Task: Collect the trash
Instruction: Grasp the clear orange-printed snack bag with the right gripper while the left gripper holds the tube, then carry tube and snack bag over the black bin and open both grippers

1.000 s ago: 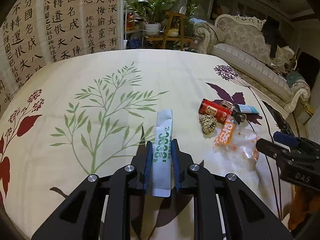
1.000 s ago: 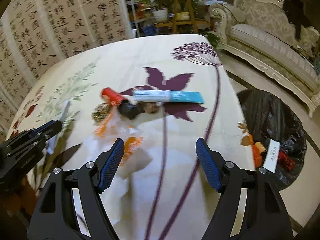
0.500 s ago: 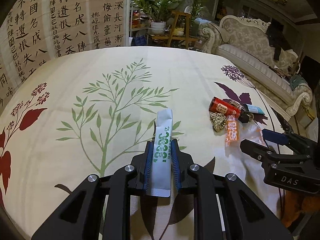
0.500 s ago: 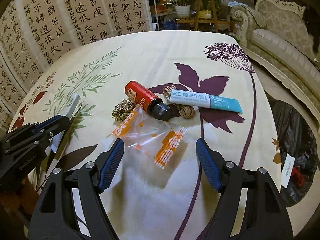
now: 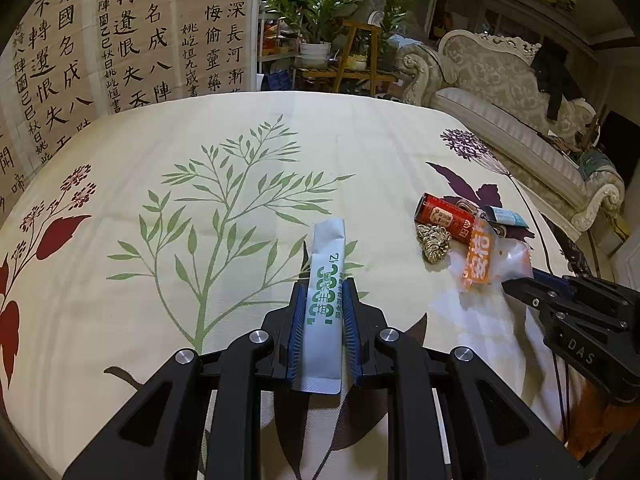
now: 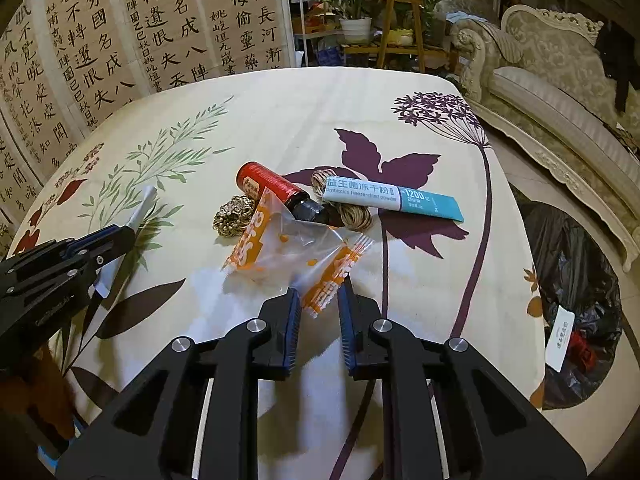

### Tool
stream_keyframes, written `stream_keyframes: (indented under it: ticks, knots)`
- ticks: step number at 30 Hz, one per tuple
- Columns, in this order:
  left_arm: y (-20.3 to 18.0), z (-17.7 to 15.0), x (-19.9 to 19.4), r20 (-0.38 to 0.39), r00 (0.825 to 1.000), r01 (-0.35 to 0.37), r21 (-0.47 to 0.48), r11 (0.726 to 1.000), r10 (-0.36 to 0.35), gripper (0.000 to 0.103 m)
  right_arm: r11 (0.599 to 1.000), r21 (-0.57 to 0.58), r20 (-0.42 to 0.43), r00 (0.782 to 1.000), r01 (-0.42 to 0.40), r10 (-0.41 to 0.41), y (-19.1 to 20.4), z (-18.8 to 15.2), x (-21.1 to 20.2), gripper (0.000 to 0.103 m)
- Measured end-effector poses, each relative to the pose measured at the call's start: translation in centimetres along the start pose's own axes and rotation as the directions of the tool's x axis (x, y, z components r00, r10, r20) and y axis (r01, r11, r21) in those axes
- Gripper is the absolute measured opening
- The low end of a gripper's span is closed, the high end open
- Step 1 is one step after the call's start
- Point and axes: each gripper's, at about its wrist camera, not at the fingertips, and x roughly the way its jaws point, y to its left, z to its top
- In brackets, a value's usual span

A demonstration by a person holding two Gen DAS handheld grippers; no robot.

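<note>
Left gripper (image 5: pixel 323 312) is clamped on the white sachet (image 5: pixel 325 300), lifted off the tablecloth (image 5: pixel 200 140); right gripper (image 6: pixel 319 304) has its jaws nearly together around the near corner of the clear orange-printed wrapper (image 6: pixel 296 252), which lies just this side of the red bottle (image 6: pixel 272 188). Thin film slips, so pinch deep, lift gently, then swing both to the black trash bag (image 6: pixel 572 280) off to the bottle's right

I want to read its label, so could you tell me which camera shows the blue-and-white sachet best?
The right wrist view: the sachet lies there full length, print legible, across a twine coil. The left wrist view shows only its blue tip.
</note>
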Motion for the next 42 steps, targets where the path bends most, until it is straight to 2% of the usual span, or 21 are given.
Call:
stream_keyframes:
  ticks: [8,13,16,23,33,42]
  knots:
    - [-1.0,-0.1,-0.4,0.018,1.0,0.005,0.009,1.0,-0.005,0.02,0.999,0.039,0.04,0.999,0.0,-0.001,-0.7,-0.5,-1.7,0.017]
    - [-2.3,-0.1,-1.2,0.047,0.999,0.018,0.022,1.0,-0.019,0.02,0.996,0.089,0.09,0.995,0.027,-0.035,-2.2,-0.9,-3.3,0.017]
    - [-3.6,0.0,-1.5,0.065,0.997,0.035,0.04,0.999,-0.037,0.02,0.991,0.116,0.121,0.989,0.07,-0.084,-3.5,-1.0,-4.3,0.017]
    - [-8.2,0.5,-1.7,0.092,0.991,0.089,0.107,0.99,-0.099,0.02,0.97,0.198,0.16,0.971,0.145,-0.178,-7.3,-1.7,-6.2,0.017]
    - [-16.8,1.8,-0.2,0.098,0.974,0.18,0.221,0.958,-0.205,0.02,0.907,0.329,0.161,0.93,0.264,-0.33,-14.3,-3.0,-7.4,0.017]
    - [-22.5,2.7,2.2,0.074,0.974,0.184,0.285,0.941,-0.213,0.02,0.86,0.408,0.141,0.909,0.306,-0.391,-19.7,-3.9,-7.1,0.017]
